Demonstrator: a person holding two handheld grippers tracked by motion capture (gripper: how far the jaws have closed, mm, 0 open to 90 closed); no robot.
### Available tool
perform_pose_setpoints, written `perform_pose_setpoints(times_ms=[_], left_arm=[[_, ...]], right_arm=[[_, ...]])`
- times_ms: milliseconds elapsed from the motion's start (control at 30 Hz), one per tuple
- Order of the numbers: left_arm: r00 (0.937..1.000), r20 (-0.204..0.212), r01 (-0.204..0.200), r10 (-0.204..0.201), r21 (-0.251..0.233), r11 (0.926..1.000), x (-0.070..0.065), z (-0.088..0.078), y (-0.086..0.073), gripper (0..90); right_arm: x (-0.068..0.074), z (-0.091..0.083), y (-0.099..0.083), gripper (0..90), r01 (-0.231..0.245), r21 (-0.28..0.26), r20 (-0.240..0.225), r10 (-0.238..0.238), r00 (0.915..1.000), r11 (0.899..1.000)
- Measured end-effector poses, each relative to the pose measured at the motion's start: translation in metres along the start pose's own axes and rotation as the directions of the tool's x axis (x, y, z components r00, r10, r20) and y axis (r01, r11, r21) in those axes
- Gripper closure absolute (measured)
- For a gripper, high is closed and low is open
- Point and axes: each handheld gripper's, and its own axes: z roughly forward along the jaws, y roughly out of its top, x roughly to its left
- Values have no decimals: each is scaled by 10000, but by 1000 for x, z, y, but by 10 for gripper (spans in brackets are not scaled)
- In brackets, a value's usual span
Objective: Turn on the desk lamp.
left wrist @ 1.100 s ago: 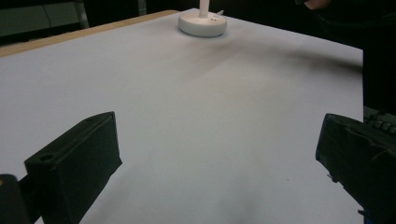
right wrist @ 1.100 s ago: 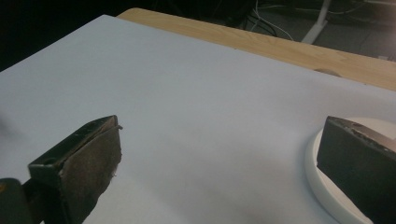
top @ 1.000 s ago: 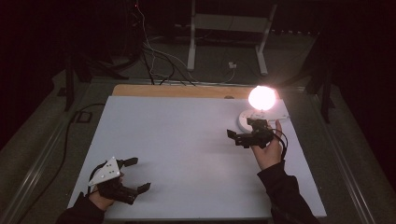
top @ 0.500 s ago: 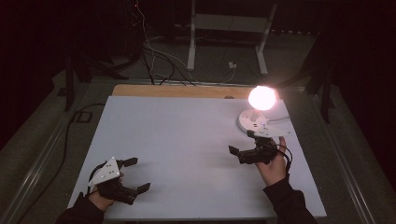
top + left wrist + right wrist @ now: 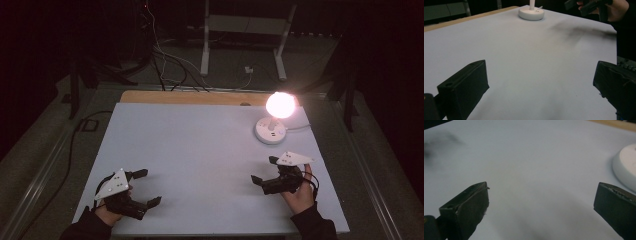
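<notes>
A small table lamp with a glowing round bulb (image 5: 280, 104) stands on its white round base (image 5: 270, 130) at the back right of the white table (image 5: 200, 145). My right gripper (image 5: 266, 170) is held in front of the lamp, well short of its base, open with nothing between its black jaws. Its own view has the base (image 5: 625, 167) at the right edge. My left gripper (image 5: 147, 187) rests near the front left corner, also open and holding nothing. The left gripper view looks across the table to the lamp base (image 5: 531, 13) and the other hand (image 5: 614, 10).
A strip of bare wood (image 5: 190, 97) runs along the table's far edge. Cables (image 5: 165, 65) and a metal stand (image 5: 245, 30) lie on the dark floor beyond. The lamp's cord (image 5: 300, 127) leads off to the right.
My right gripper has drawn back from the lamp base toward the table's front edge. The left gripper has stayed where it was.
</notes>
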Motion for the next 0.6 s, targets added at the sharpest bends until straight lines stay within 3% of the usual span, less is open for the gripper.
perform_pose_setpoints(times_ms=[267, 467, 600], left_arm=[[10000, 22, 29, -29, -27, 10000, 0, 0, 0, 4], [10000, 29, 16, -16, 4, 10000, 0, 0, 0, 3], [10000, 19, 4, -4, 44, 10000, 0, 0, 0, 4]], right_arm=[[-7, -10, -26, 0, 41, 410, 279, -53, 9996, 9991], [-15, -19, -46, 0, -366, 705, 481, 332, 9983, 9968], [-17, -27, -55, 0, -365, 885, 726, 301, 9969, 9954]])
